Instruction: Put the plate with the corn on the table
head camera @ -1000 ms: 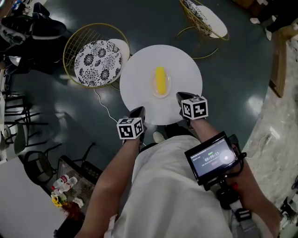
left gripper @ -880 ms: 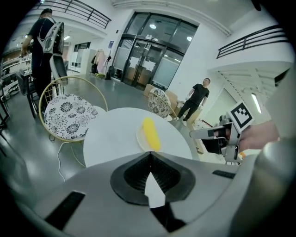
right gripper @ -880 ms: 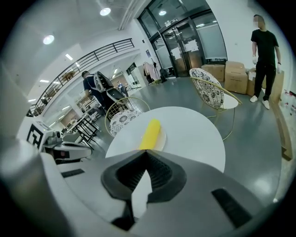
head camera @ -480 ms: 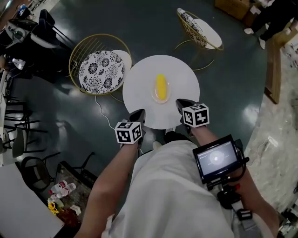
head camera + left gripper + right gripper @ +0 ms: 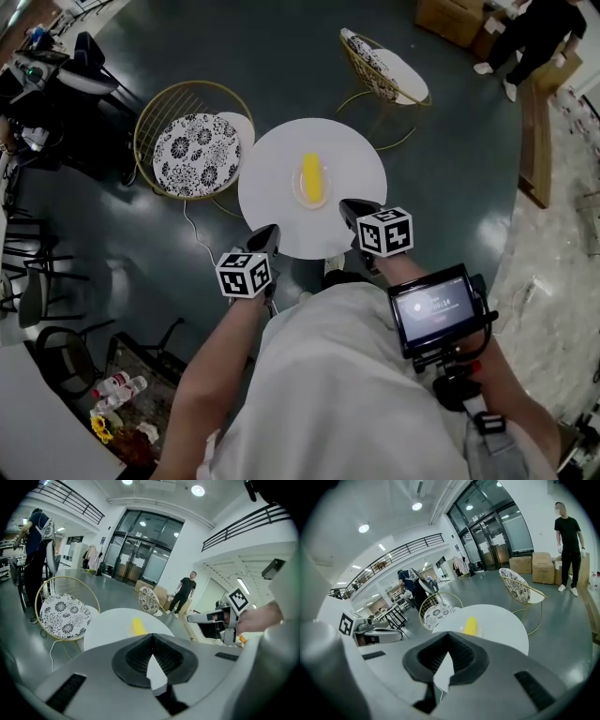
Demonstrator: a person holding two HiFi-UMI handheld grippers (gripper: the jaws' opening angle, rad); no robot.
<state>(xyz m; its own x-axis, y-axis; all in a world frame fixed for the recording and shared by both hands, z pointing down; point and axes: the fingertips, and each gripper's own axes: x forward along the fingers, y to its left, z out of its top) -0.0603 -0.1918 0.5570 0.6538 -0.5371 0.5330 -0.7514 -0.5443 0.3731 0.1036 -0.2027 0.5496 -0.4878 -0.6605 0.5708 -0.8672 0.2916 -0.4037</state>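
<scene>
A yellow corn cob (image 5: 311, 177) lies on a small clear plate (image 5: 298, 195) in the middle of the round white table (image 5: 272, 211). My left gripper (image 5: 268, 231) hangs at the table's near left edge, shut and holding nothing. Over the near right edge my right gripper (image 5: 348, 206) is also shut and empty. Both are a short way back from the plate. In the left gripper view the corn (image 5: 138, 626) lies beyond the closed jaws (image 5: 151, 639). The right gripper view shows the corn (image 5: 470, 625) ahead of its closed jaws (image 5: 449, 637).
A gold wire chair with a patterned cushion (image 5: 195, 141) stands left of the table, and a second chair (image 5: 384, 58) behind it at the right. A cable (image 5: 194, 228) runs over the dark floor. A person (image 5: 536, 33) and cardboard boxes (image 5: 452, 19) are at the far right.
The head view has risen and pulled back, so the table looks smaller. Both grippers have drawn back toward the table's near edge and stay shut. The plate and corn have not moved.
</scene>
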